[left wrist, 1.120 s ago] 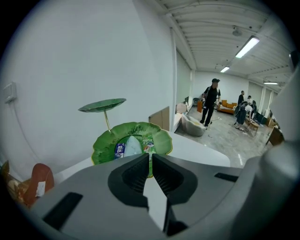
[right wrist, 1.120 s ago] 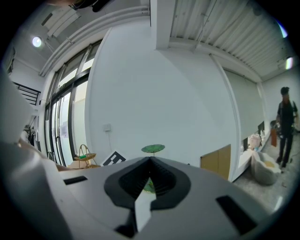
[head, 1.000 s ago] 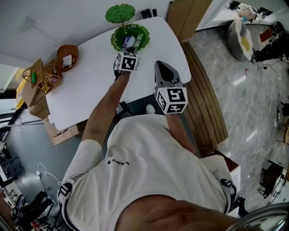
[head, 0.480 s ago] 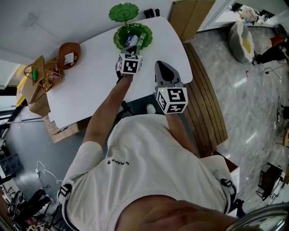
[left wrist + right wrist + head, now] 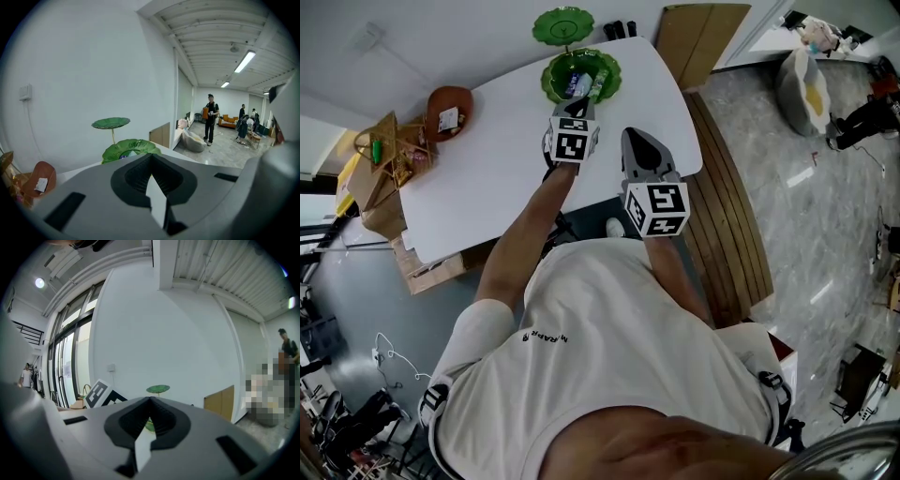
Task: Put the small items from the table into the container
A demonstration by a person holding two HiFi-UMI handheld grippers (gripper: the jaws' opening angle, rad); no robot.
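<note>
head view: we are holding the left gripper (image 5: 577, 107) just beside the green container (image 5: 549, 81); small items (image 5: 584, 84) are lying inside it. left gripper view: its jaws are sitting together, empty. right gripper view: the right gripper (image 5: 146, 430) is sitting closed, empty.

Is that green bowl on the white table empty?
No, the green bowl has several small items lying inside it in the head view.
</note>
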